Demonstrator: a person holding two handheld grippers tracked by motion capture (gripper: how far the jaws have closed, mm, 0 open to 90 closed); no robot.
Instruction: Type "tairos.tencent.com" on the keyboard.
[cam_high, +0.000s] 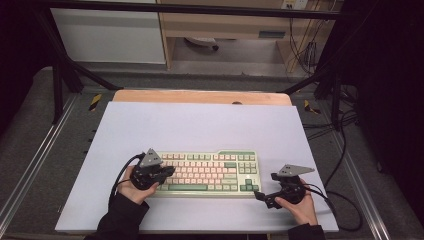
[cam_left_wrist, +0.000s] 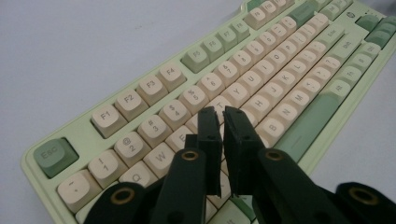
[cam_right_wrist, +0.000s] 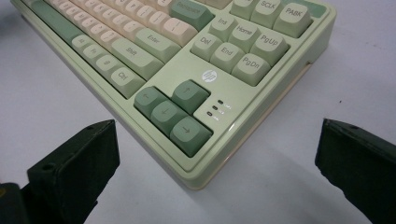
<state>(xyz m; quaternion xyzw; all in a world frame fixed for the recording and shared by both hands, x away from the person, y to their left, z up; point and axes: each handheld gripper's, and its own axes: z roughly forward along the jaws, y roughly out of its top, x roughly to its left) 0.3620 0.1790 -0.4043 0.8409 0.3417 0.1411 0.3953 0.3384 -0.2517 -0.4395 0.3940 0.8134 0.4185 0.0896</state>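
The left gripper (cam_left_wrist: 223, 122) has its two black jaws drawn together with only a thin slit between them and nothing caught in it. In the left gripper view the tips hang over the cream letter keys in the upper letter row of the pale green keyboard with cream and green keycaps (cam_left_wrist: 243, 88); whether they touch a key cannot be told. In the high view this gripper (cam_high: 167, 172) sits over the left end of the keyboard (cam_high: 207, 172), held by the person's left hand (cam_high: 134, 189), whose dark sleeve comes in from the bottom edge.

The right gripper (cam_right_wrist: 210, 154) has its jaws standing wide apart, one at each lower side of the right gripper view, with nothing between the pads. The near right corner of the keyboard (cam_right_wrist: 187, 70) lies just ahead of that gap, with the four green arrow keys (cam_right_wrist: 173, 113) closest to it. In the high view the right gripper (cam_high: 260, 196) rests low beside that corner, apart from it, in the person's right hand (cam_high: 299, 206).

The keyboard lies flat near the front of the pale lavender table (cam_high: 200, 120), roughly centred between the two hands, its long side running across the table. A strip of bare wood (cam_high: 200, 96) shows along the far edge.
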